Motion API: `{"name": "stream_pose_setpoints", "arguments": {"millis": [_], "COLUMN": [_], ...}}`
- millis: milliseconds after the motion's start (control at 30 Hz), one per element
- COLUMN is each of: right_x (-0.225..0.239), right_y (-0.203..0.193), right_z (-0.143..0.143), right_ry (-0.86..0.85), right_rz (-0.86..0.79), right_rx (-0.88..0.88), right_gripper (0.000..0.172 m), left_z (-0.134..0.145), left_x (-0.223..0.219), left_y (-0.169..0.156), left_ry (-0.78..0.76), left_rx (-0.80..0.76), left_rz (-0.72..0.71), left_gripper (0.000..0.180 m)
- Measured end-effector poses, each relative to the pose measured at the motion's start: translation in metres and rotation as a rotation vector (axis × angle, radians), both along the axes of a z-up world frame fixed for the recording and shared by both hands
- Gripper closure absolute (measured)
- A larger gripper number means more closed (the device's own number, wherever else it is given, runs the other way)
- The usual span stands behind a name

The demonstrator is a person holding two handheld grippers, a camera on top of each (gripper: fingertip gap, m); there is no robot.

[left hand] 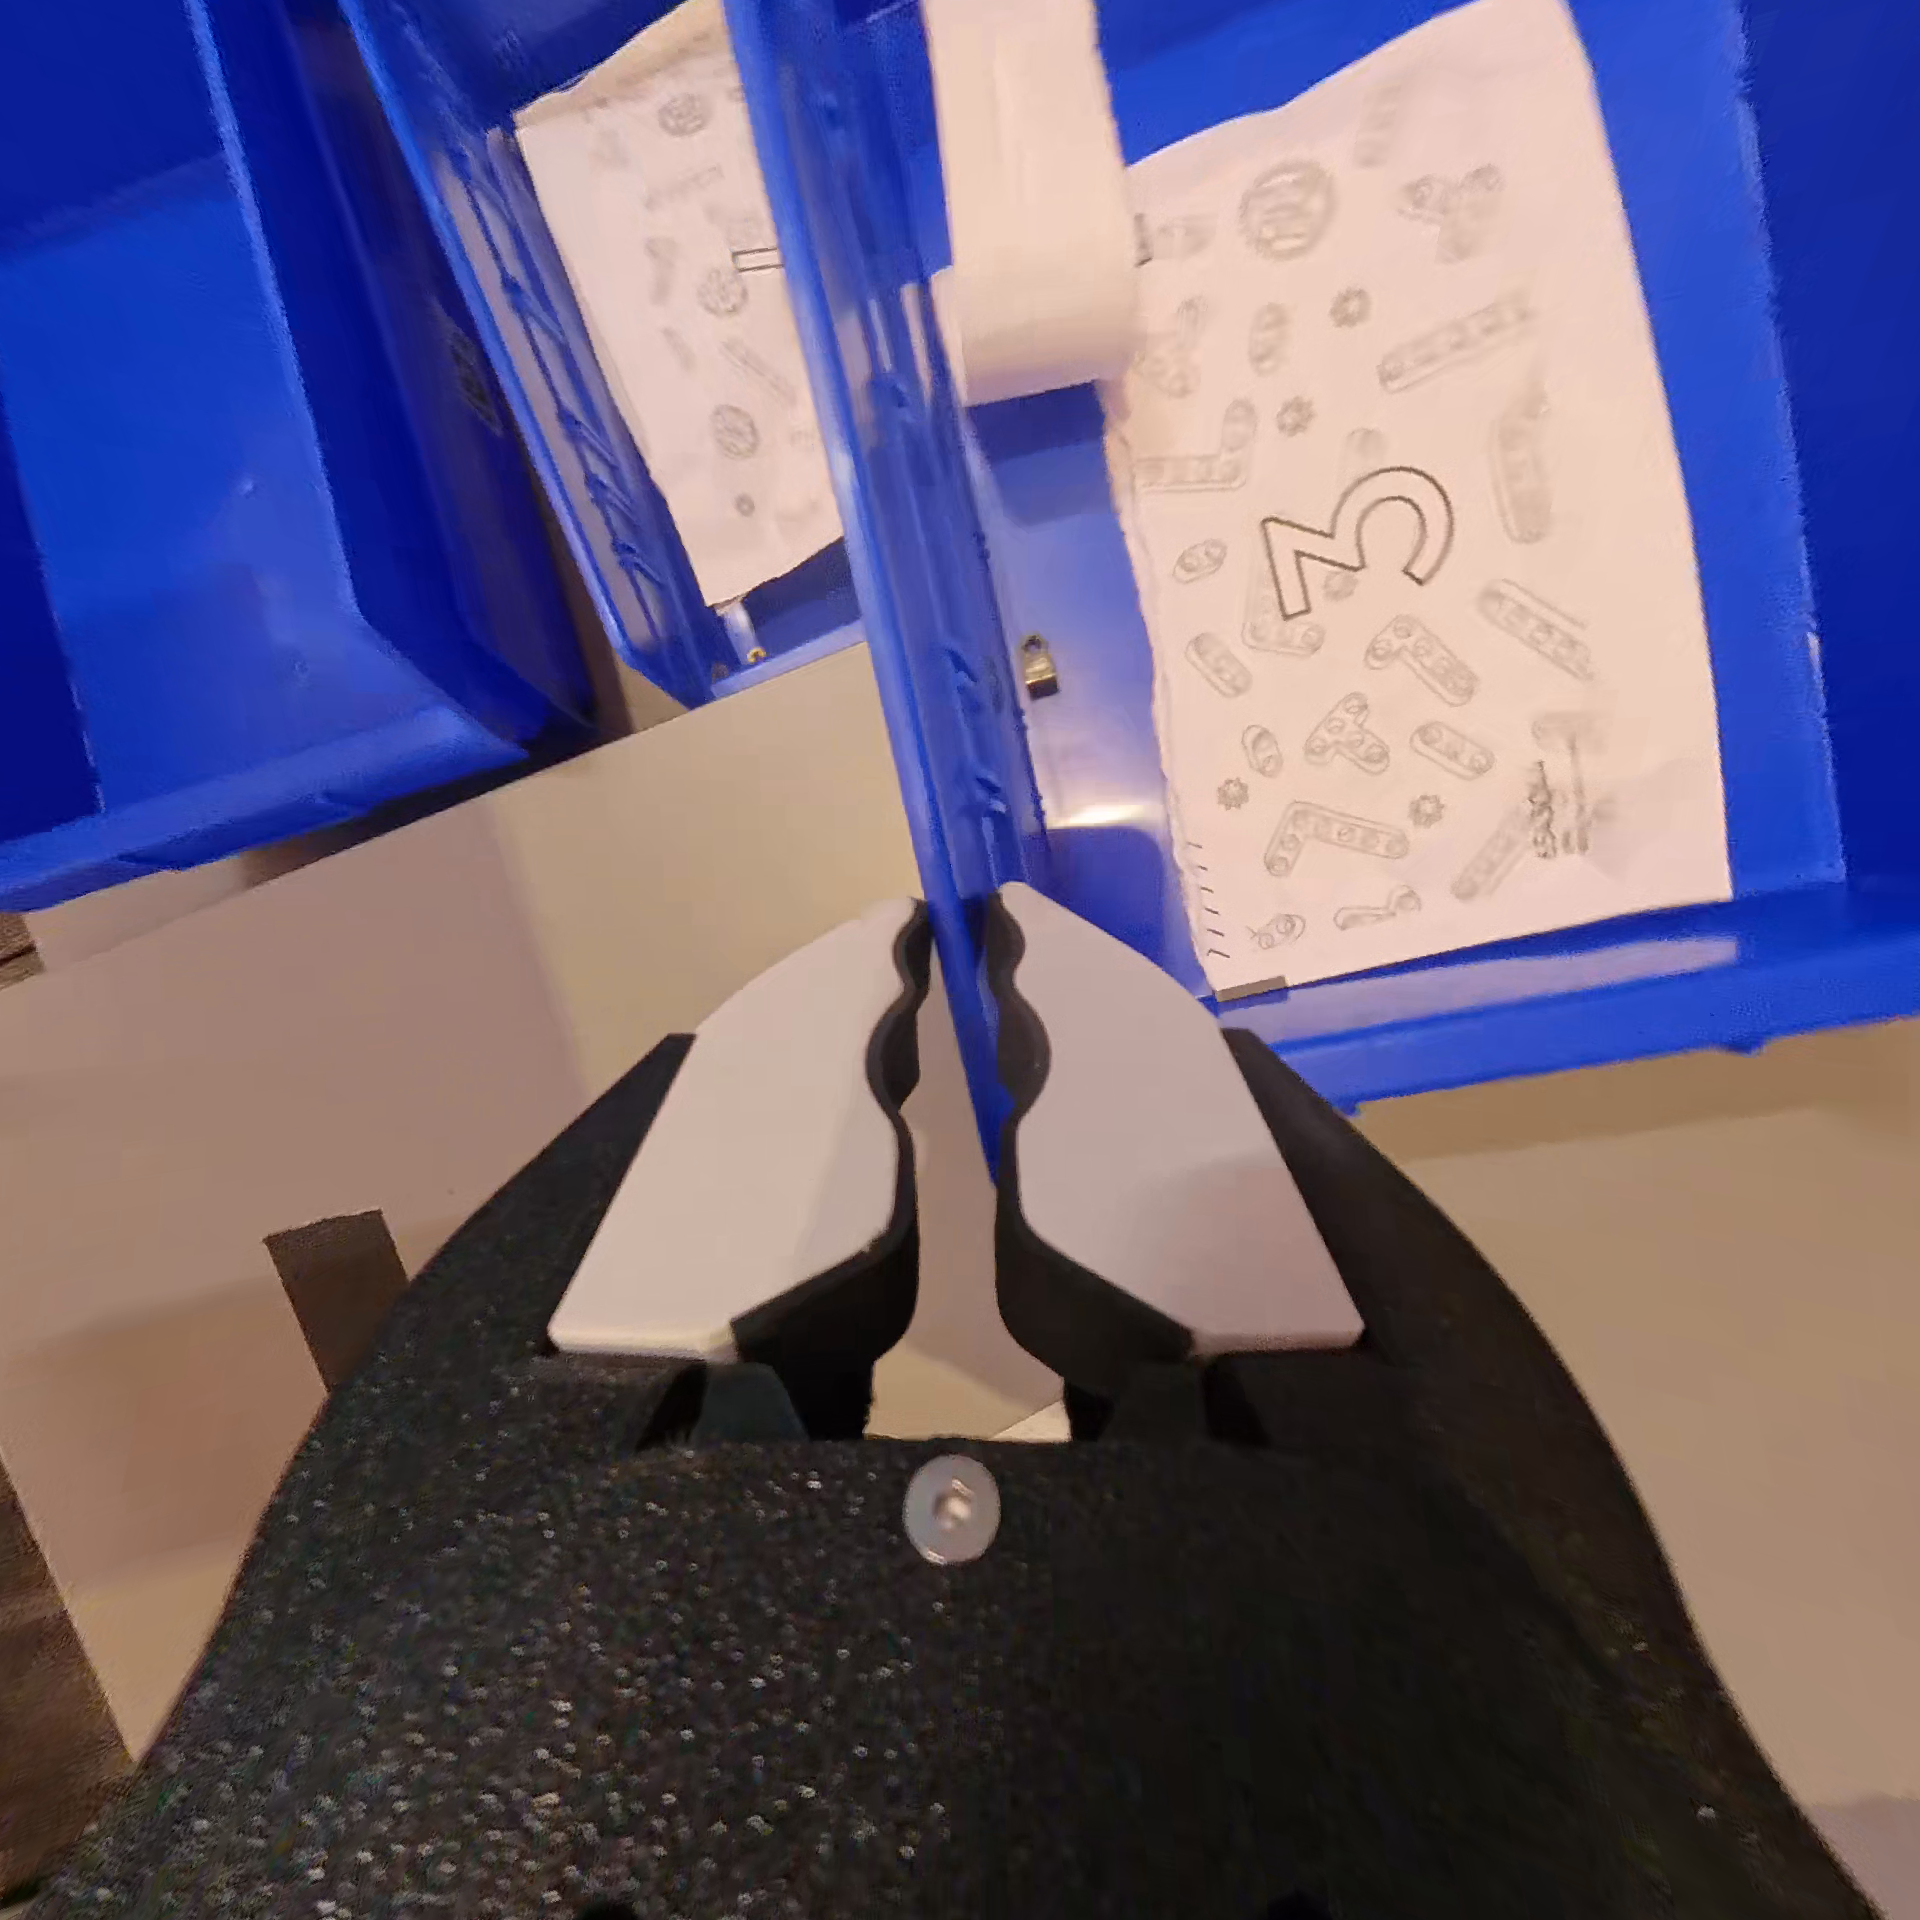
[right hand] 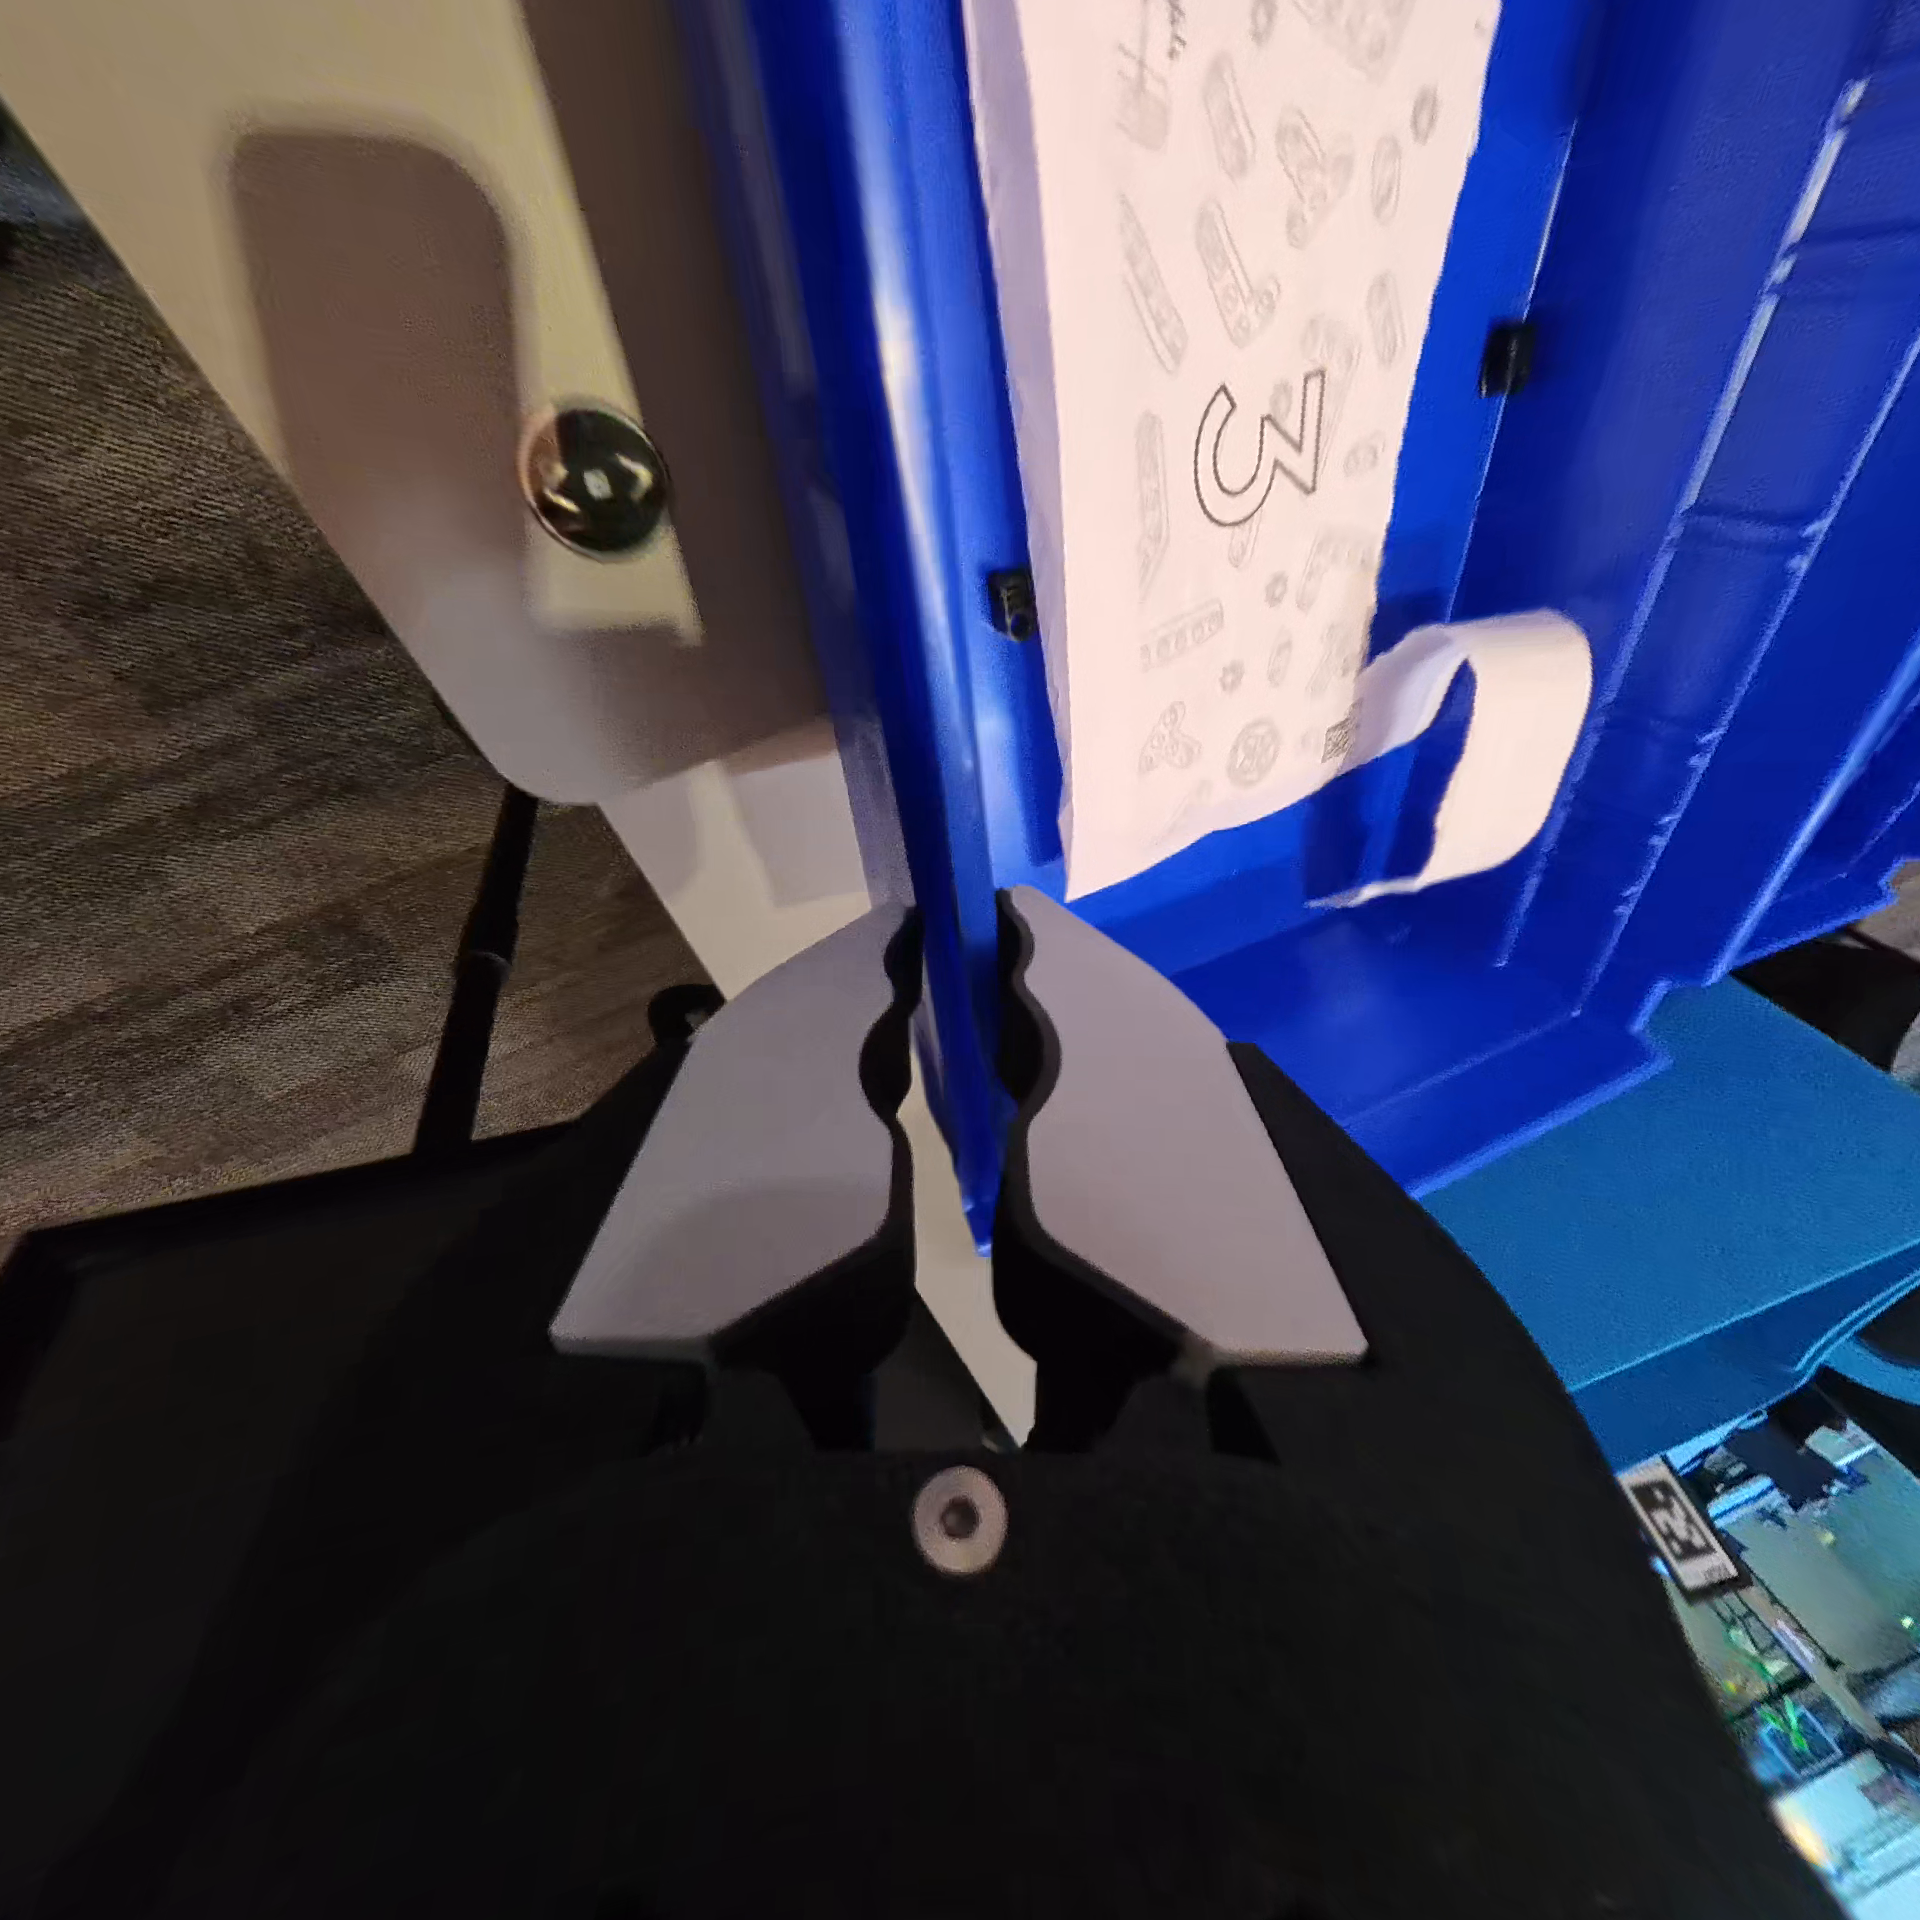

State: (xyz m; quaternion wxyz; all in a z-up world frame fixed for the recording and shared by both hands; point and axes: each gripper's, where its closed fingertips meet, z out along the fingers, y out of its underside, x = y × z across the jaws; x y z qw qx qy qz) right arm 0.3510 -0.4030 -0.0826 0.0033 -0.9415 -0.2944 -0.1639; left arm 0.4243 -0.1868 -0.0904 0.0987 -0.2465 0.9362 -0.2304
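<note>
Blue bin (left hand: 1455, 1049) wall is pinched at 12 o'clock by nearly closed left gripper (left hand: 961, 925). Its opposite wall is clamped likewise by right gripper (right hand: 958, 914). Printed sheet (left hand: 1434, 540) lies inside at 1 o'clock.

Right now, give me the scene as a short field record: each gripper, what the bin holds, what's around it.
left gripper: fingers closed on the wall of the blue plastic bin
right gripper: fingers closed on another wall edge of the same bin
bin pose: tilted, off its resting position in both views
bin contents: white printed sheet with part outlines, curled white paper strip, small brass-coloured part
nearby: more blue bins, beige tabletop, grey carpet
</note>
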Motion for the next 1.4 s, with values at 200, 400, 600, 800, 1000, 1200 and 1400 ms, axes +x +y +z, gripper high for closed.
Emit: {"name": "stream_pose_setpoints", "arguments": {"millis": [200, 400, 600, 800, 1000, 1200, 1400], "right_x": [-0.026, -0.047, -0.064, -0.059, -0.068, -0.095, -0.091], "right_y": [0.012, 0.027, 0.035, 0.043, 0.038, 0.034, 0.049], "right_z": [0.001, 0.004, 0.006, 0.012, 0.035, 0.030, 0.019], "right_ry": [0.015, 0.062, 0.088, -0.089, -0.545, -0.599, -0.610], "right_rz": [0.008, -0.015, -0.030, -0.052, -0.057, -0.080, -0.070], "right_rx": [-0.030, 0.037, 0.100, 0.287, 0.725, 0.845, 0.803], "right_gripper": [0.159, 0.159, 0.158, 0.146, 0.146, 0.148, 0.134], "left_z": [0.044, 0.041, 0.010, 0.005, 0.009, 0.016, 0.021], "left_x": [-0.049, -0.173, -0.185, -0.181, -0.186, -0.189, -0.193], "left_y": [-0.040, -0.112, -0.113, -0.110, -0.110, -0.115, -0.120], "left_ry": [-0.134, 0.139, 0.171, 0.078, 0.105, 0.094, 0.082], "left_rx": [-0.070, -0.103, -0.004, 0.044, -0.009, 0.001, 0.003], "left_rz": [-0.041, -0.360, -0.310, -0.259, -0.227, -0.227, -0.215], "left_gripper": [0.148, 0.140, 0.148, 0.170, 0.170, 0.170, 0.171]}}
